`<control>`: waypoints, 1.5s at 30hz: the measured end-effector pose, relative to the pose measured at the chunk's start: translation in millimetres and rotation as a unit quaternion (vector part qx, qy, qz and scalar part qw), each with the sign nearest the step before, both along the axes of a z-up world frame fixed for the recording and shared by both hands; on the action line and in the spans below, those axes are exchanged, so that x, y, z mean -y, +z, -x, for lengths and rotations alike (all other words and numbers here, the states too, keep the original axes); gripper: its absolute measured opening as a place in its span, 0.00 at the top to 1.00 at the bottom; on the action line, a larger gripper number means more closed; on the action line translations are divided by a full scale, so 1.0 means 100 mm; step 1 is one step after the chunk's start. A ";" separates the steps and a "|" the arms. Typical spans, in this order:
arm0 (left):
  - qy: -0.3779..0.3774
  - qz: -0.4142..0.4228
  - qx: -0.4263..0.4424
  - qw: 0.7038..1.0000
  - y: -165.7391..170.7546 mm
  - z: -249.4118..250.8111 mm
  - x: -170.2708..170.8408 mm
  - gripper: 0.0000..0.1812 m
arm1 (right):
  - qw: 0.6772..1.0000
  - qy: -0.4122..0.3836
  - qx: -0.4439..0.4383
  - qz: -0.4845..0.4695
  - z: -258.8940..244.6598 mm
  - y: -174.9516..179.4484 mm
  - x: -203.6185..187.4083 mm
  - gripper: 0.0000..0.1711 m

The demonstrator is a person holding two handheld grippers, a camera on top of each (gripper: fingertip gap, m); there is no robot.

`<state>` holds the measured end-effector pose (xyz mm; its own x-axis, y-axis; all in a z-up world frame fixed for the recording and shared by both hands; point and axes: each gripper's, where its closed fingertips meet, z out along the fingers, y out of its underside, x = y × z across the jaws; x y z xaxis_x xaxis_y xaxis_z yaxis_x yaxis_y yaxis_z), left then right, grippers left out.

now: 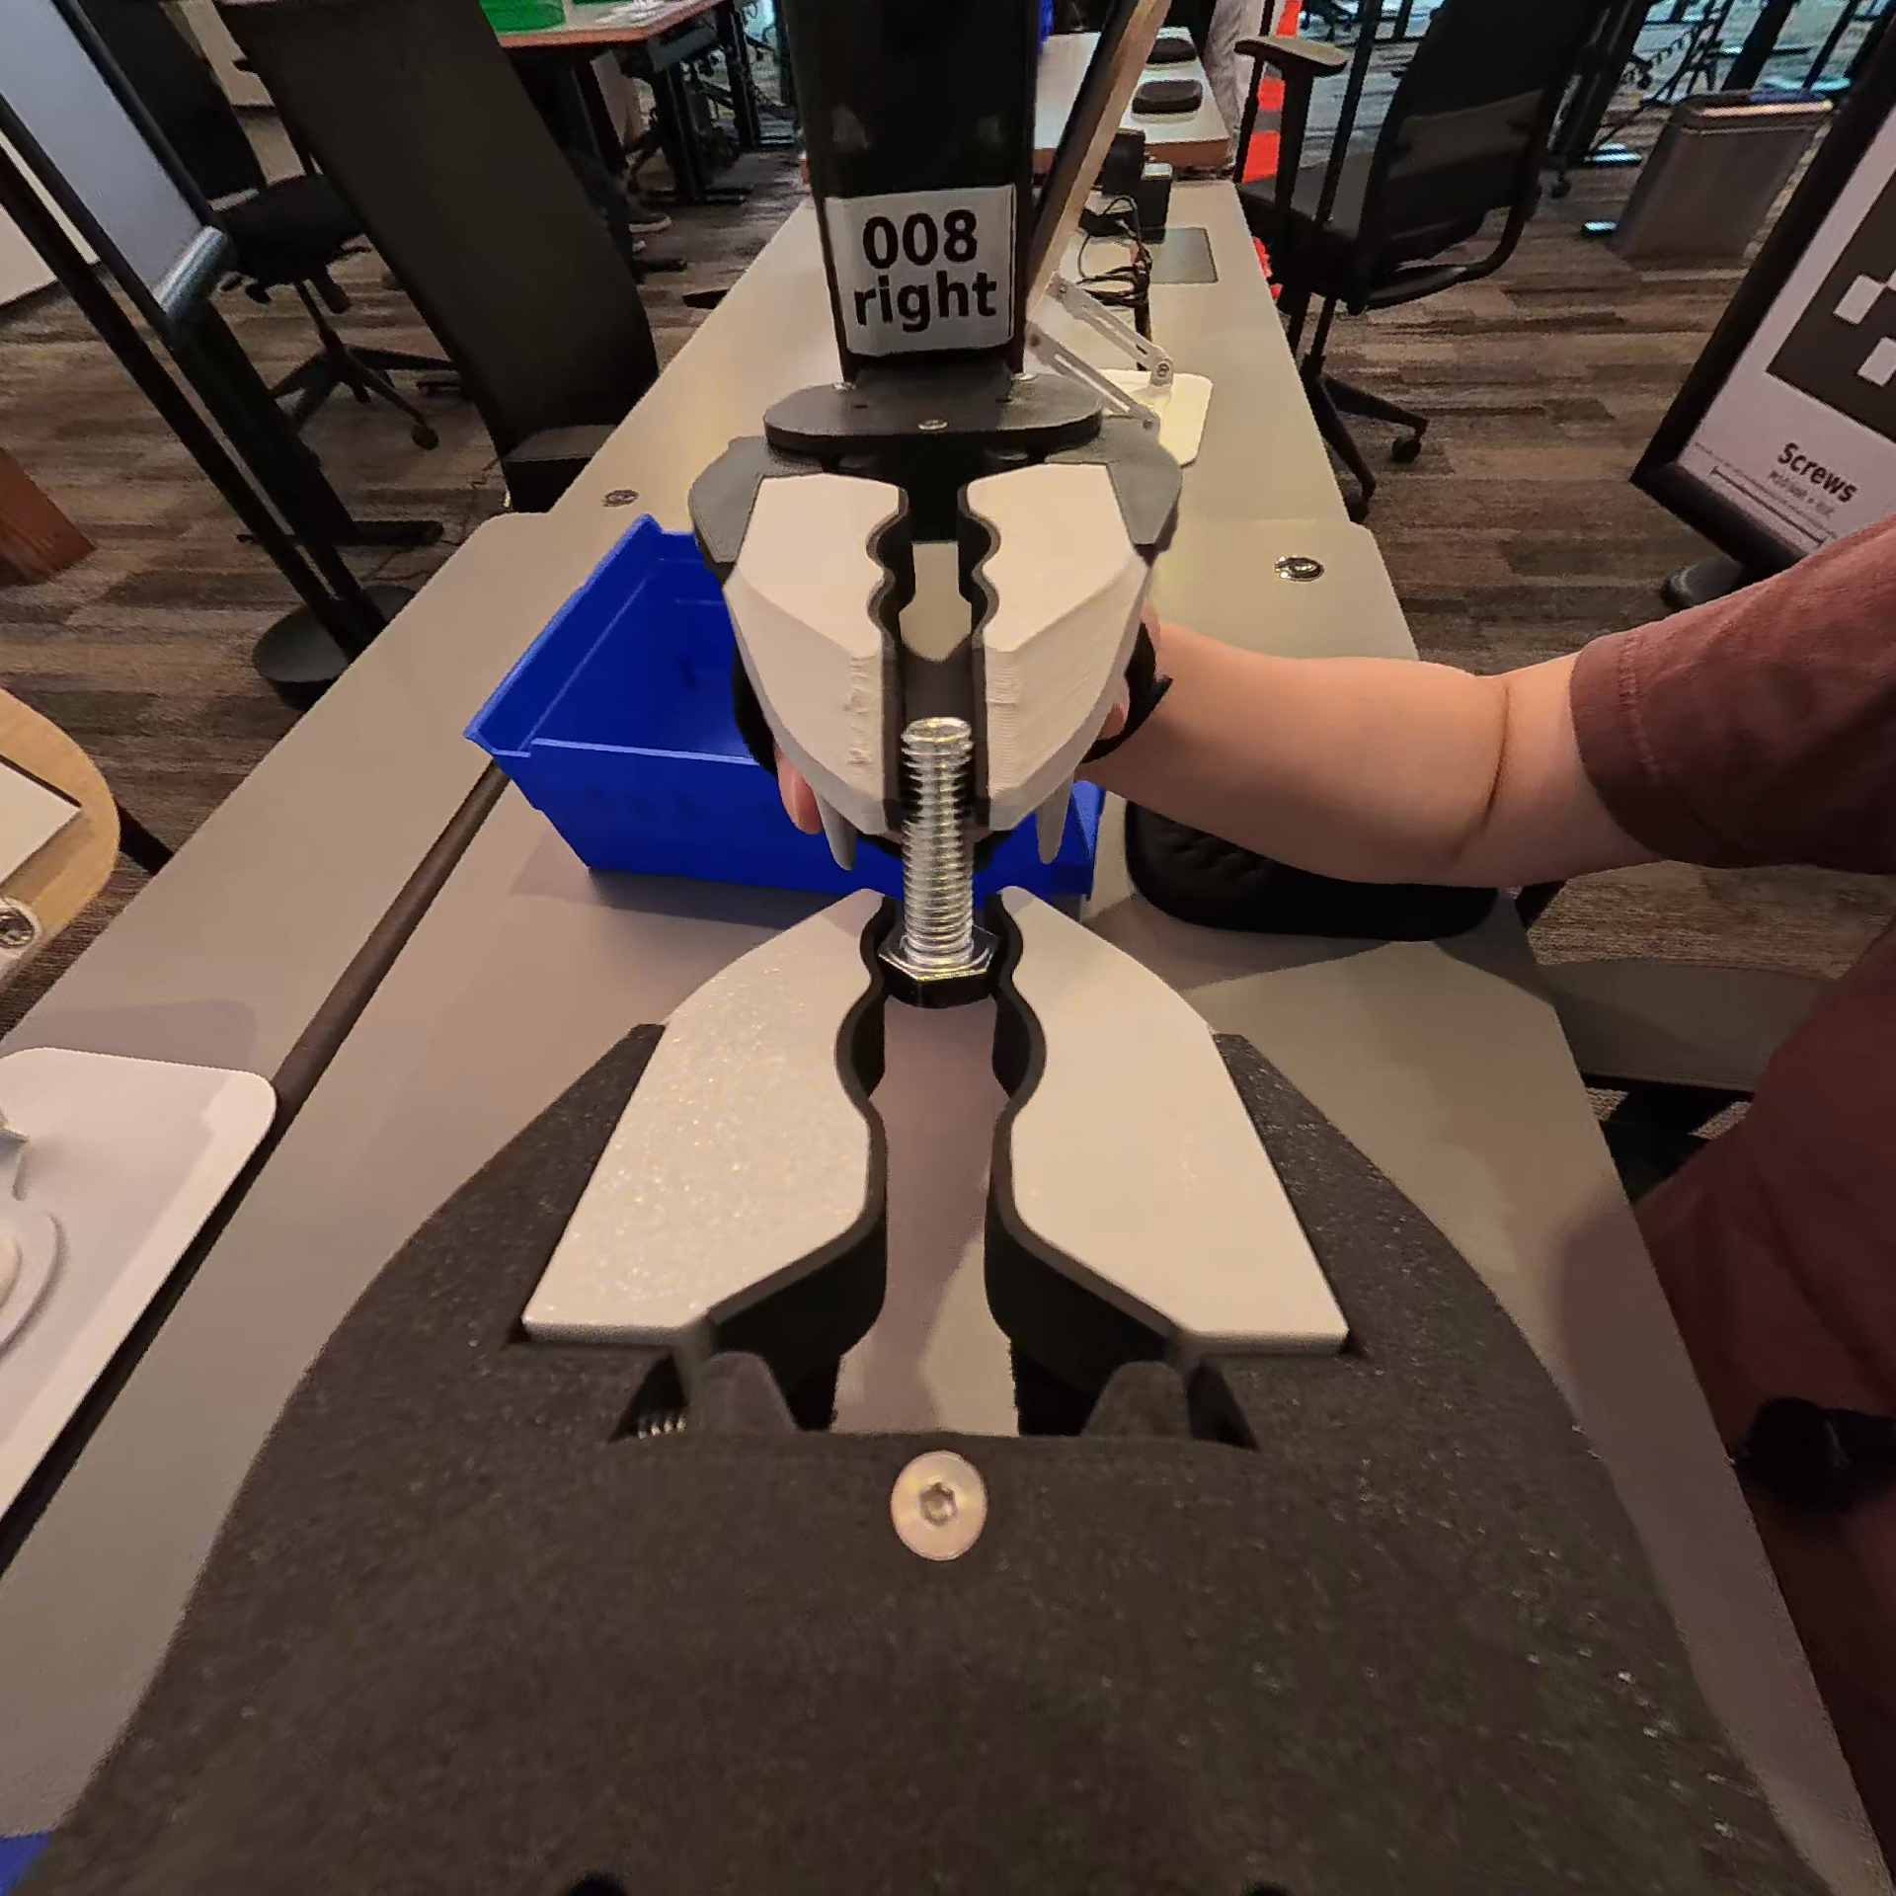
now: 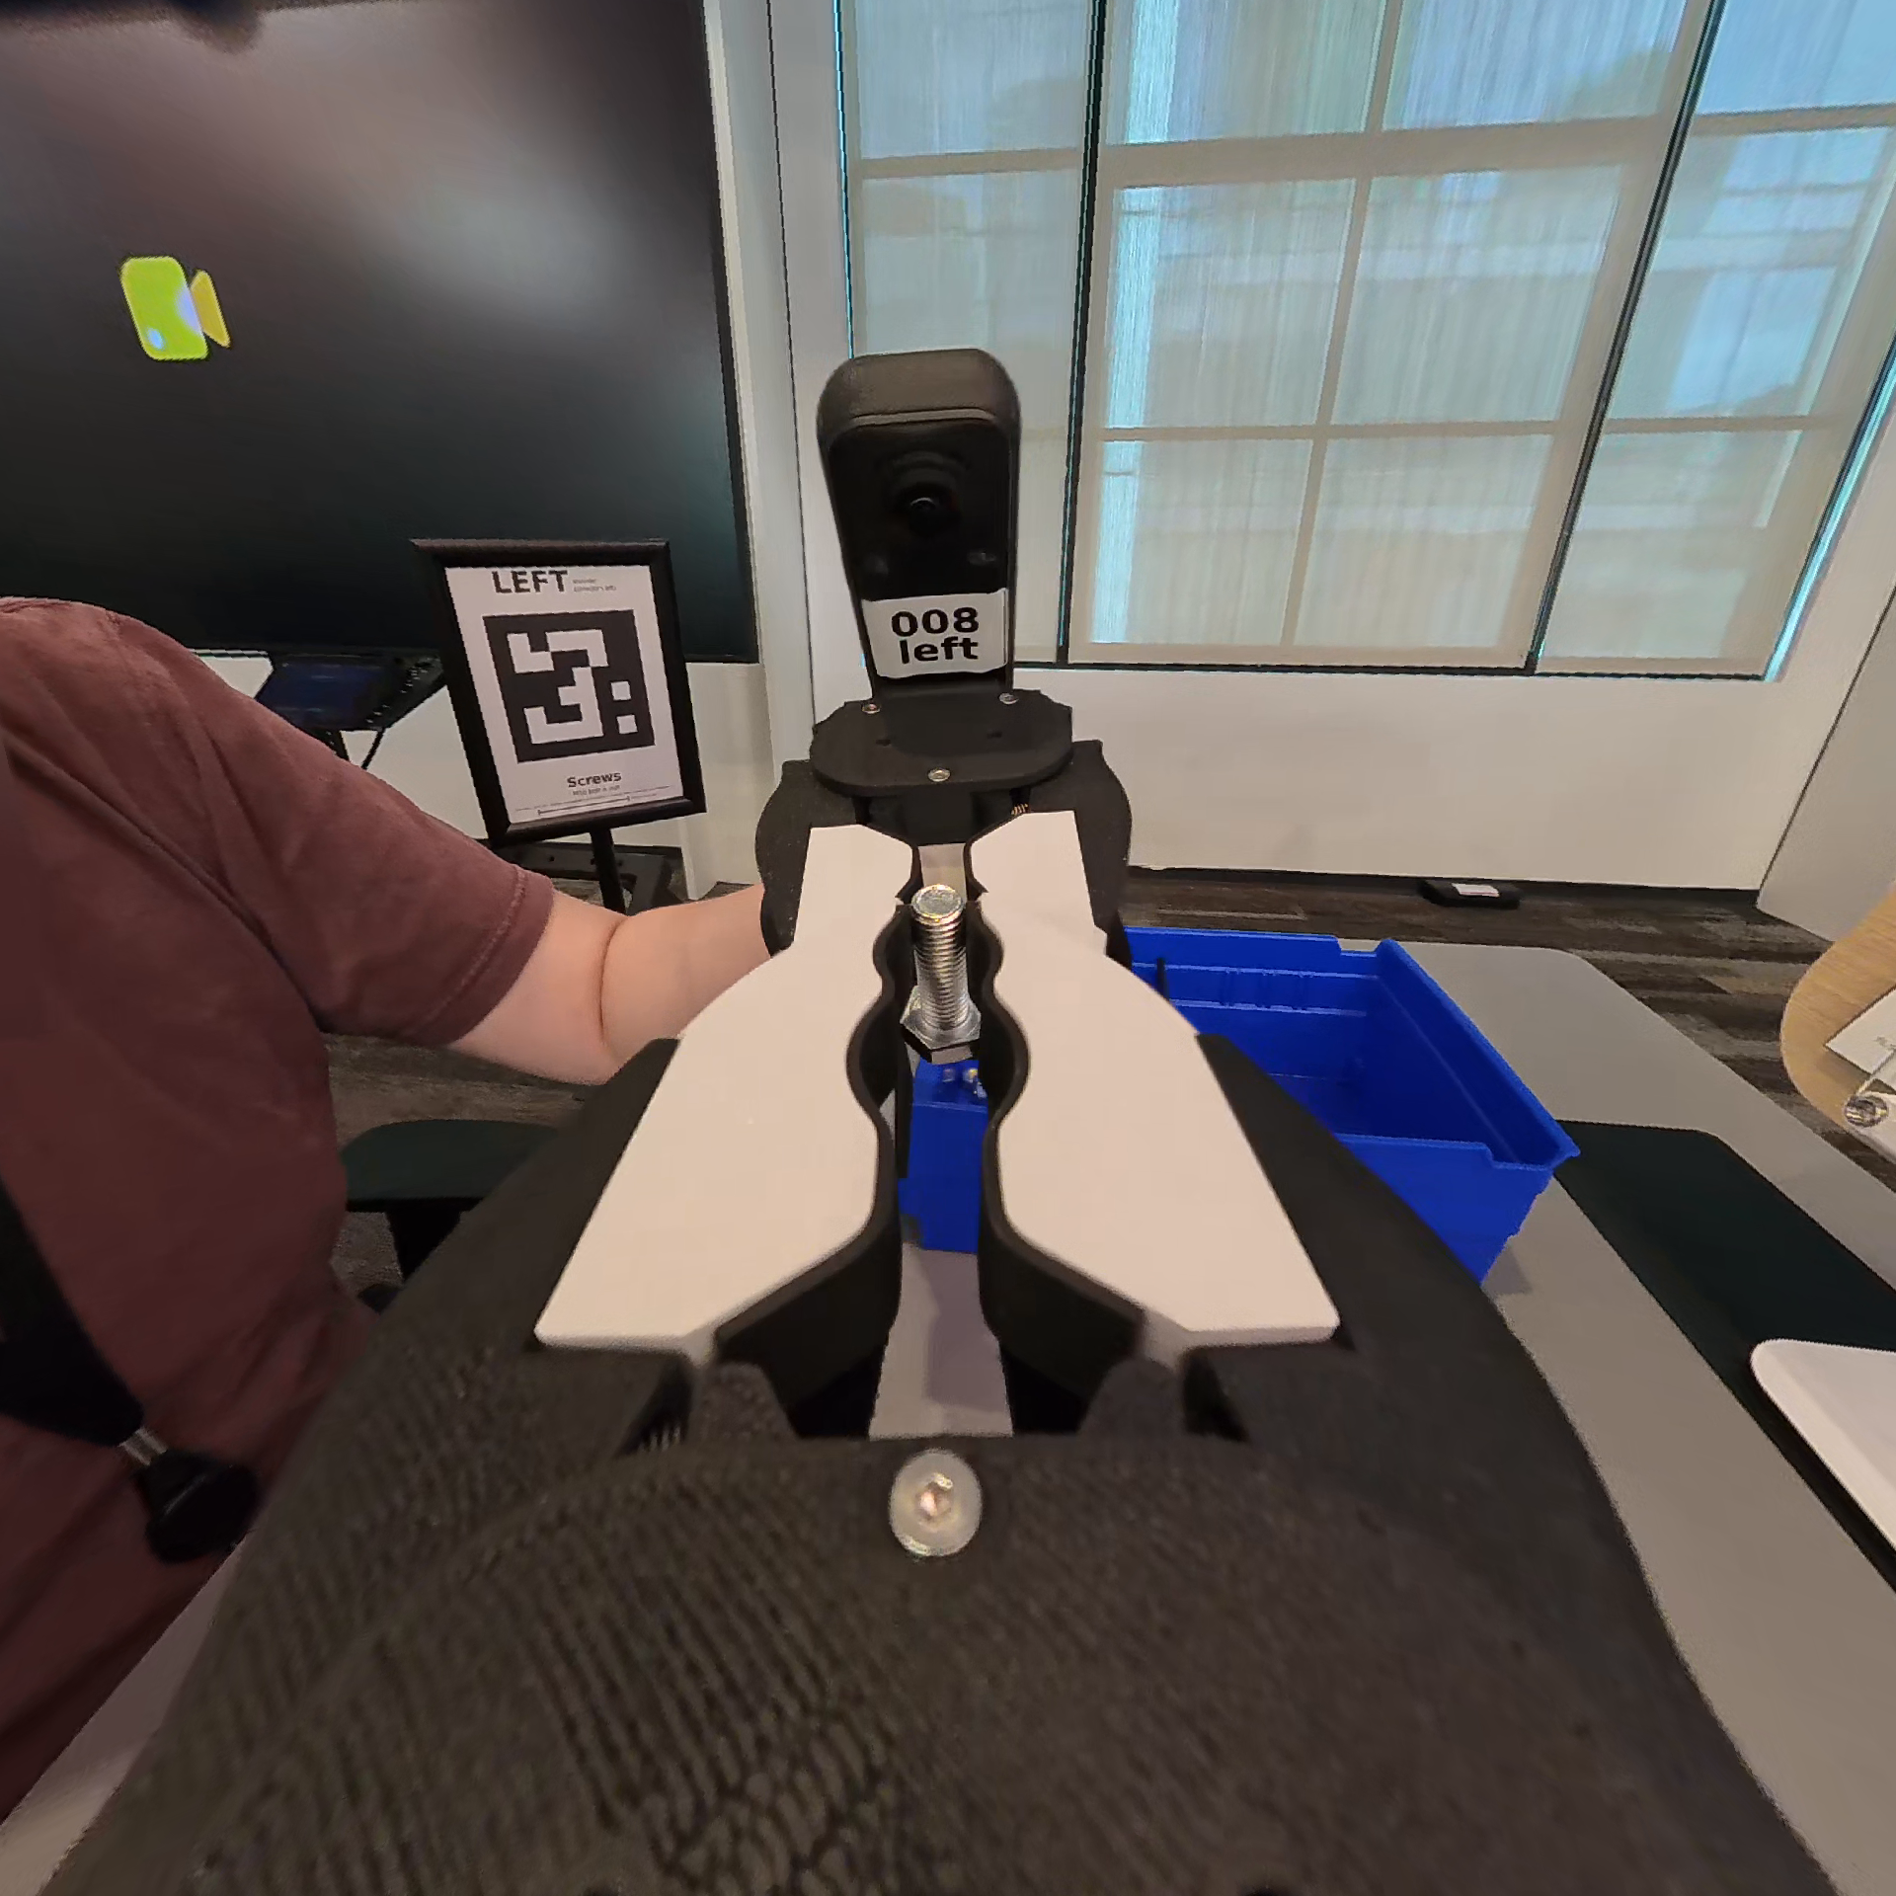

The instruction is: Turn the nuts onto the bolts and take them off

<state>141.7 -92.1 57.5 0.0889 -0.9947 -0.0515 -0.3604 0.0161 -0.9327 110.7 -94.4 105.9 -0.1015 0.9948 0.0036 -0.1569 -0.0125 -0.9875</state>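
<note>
Fingers of the left gripper are drawn in close, and their tips pinch the hex piece at the bottom of a silver bolt. Whether that hex is the bolt's own head or a nut, I cannot tell. Up from those tips stands the threaded shaft, straight and upright, and its top end sits right in the slot between the white fingers of the right gripper, which faces the left one head-on. That slot is narrow, barely wider than the shaft, but whether the right fingers actually press on the threads or only flank them is not clear from either view. In the right wrist view it is the same story: the hex is low in the scalloped gap between the near fingers and the shaft's flat end is up by the far gripper. Just behind and below both sets of fingertips lies a blue bin on the grey table, with a few small metal parts in its near corner. A person's bare forearm reaches in to the right gripper's grip, and a framed marker sign stands well beyond the fingers.
</note>
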 end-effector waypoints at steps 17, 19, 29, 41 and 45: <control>0.048 -0.026 0.009 0.998 -0.11 0.04 -0.21 0.92 | 0.999 -0.053 -0.010 0.004 -0.17 0.07 -0.21 0.77; 0.069 -0.028 0.020 0.997 -0.08 0.12 -0.30 0.92 | 0.995 -0.083 0.060 0.002 -0.27 -0.08 -0.30 0.79; 0.212 -0.068 0.039 0.974 0.29 1.10 -0.76 0.92 | 0.814 -0.181 0.553 -0.005 -0.48 -1.97 -0.75 0.83; 0.212 -0.080 0.098 0.969 0.67 1.59 -0.63 0.91 | 0.757 -0.061 0.640 -0.119 -0.40 -2.40 -0.85 0.82; 0.205 -0.081 0.101 0.970 0.70 1.61 -0.60 0.92 | 0.745 -0.022 0.660 -0.092 -0.35 -2.48 -0.87 0.85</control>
<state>-19.6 -32.4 127.5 0.4996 -0.8540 -0.1450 -0.1773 0.0631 -0.9821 146.2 -7.0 -142.0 -0.1043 0.9923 0.0669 0.9564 0.1185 -0.2669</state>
